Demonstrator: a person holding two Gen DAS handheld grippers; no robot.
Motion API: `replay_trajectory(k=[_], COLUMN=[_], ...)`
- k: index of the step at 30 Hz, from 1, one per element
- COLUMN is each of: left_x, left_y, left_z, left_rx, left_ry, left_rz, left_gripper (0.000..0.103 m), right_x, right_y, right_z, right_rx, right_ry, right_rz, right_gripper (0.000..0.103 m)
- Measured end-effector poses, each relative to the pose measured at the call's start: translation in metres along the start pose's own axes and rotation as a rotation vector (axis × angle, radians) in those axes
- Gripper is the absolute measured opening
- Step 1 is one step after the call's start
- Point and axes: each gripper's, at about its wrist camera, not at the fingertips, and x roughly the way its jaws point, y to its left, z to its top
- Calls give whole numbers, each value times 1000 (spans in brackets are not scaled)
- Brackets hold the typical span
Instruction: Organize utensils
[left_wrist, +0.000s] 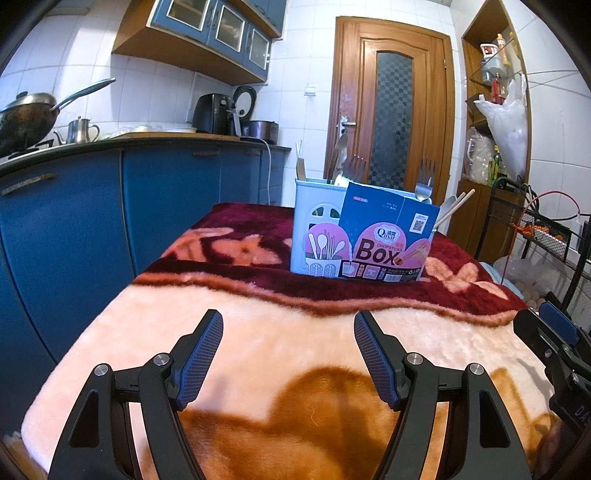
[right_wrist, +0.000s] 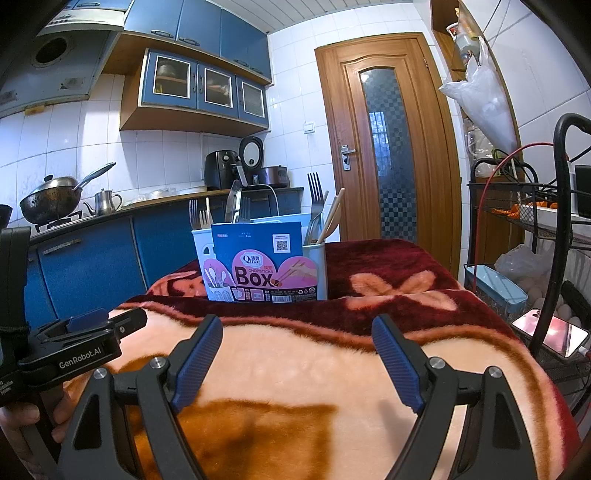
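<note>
A pale blue utensil holder (left_wrist: 314, 229) with a blue and pink "Chopsticks Box" card sleeve (left_wrist: 384, 236) stands on the far, dark red part of a plush blanket (left_wrist: 258, 347). Forks (left_wrist: 424, 181), a spoon, a flat steel utensil and chopsticks (left_wrist: 454, 208) stand in it. It also shows in the right wrist view (right_wrist: 314, 266). My left gripper (left_wrist: 288, 350) is open and empty, low over the peach part of the blanket, well short of the holder. My right gripper (right_wrist: 295, 358) is open and empty, beside the left one.
Blue kitchen cabinets (left_wrist: 110, 221) with a wok (left_wrist: 26, 118) and kettle run along the left. A wooden door (left_wrist: 391, 110) is behind the table. A black wire rack (right_wrist: 535, 221) with a phone (right_wrist: 550, 332) stands at the right.
</note>
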Motion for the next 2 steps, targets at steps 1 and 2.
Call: replay_trajectory(k=[1, 2], left_x=[0, 0], left_y=[0, -1], left_z=[0, 0], left_rx=[0, 0], left_ry=[1, 2], left_rz=[0, 1], left_gripper=[75, 75], right_x=[0, 0], right_y=[0, 0], right_z=[0, 0], right_rx=[0, 1], right_ry=[1, 2], right_rz=[1, 1], right_gripper=[85, 85])
